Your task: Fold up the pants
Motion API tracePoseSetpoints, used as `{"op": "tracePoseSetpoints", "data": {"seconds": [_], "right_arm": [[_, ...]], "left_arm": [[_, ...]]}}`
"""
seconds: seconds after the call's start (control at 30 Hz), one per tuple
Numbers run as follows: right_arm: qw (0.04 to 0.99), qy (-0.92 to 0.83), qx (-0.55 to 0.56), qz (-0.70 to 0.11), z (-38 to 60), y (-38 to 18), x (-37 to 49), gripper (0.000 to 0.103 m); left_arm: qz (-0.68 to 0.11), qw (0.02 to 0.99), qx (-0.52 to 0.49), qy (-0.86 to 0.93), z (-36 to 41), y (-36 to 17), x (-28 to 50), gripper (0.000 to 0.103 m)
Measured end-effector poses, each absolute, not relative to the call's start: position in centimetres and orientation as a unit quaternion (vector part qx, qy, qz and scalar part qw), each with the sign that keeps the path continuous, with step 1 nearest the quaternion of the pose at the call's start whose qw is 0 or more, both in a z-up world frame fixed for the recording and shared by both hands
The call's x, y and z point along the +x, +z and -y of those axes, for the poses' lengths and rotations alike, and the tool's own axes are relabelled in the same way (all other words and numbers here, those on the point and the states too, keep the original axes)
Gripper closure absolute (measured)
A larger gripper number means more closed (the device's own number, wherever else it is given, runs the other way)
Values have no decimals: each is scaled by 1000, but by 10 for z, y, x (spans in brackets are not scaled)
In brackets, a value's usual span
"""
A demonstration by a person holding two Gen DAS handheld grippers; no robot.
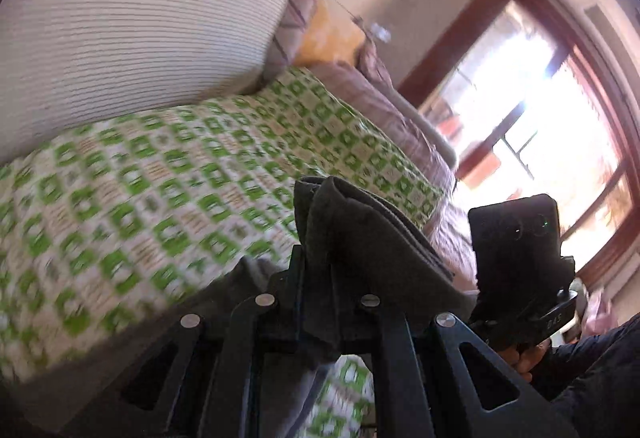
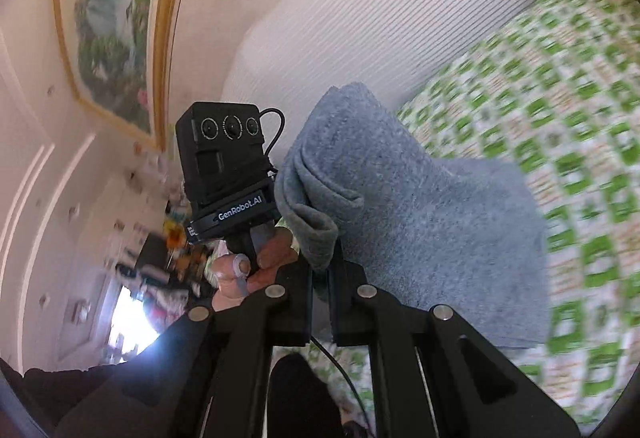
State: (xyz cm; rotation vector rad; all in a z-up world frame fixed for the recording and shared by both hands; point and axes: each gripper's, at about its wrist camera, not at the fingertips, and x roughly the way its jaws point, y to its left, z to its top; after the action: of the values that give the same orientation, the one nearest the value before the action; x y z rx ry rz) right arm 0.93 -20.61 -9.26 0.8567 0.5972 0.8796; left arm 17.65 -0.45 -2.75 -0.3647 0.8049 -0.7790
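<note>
A bed with a green-and-white checked cover (image 1: 168, 174) lies ahead of the tools, a ribbed white headboard (image 1: 132, 26) rising beyond it. Right of the left tool, a red-brown framed window (image 1: 552, 126) floods the room with daylight. Left of the right tool, a gilt-framed painting (image 2: 116, 18) hangs on a pale panelled wall (image 2: 36, 166).

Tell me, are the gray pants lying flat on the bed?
No. The pants hang bunched, pinched by both grippers above the bed.
</note>
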Motion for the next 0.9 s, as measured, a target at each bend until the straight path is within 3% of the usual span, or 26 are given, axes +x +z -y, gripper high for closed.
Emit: {"op": "tracePoseSetpoints", "data": {"seconds": [0.37,0.6,0.9], "right_arm": [[752,451,339,-341,87,-98,35,96],[762,428,284,-394,33,-130,56,96],[741,425,262,-449,1,-167,74,94]], "left_arm": [[-365,838,-263,-308,-90,-81,126,94],[-397,827,-294,-268,-131,-141,120,94],[-441,812,-305,-232,-151,-180,108,96]]}}
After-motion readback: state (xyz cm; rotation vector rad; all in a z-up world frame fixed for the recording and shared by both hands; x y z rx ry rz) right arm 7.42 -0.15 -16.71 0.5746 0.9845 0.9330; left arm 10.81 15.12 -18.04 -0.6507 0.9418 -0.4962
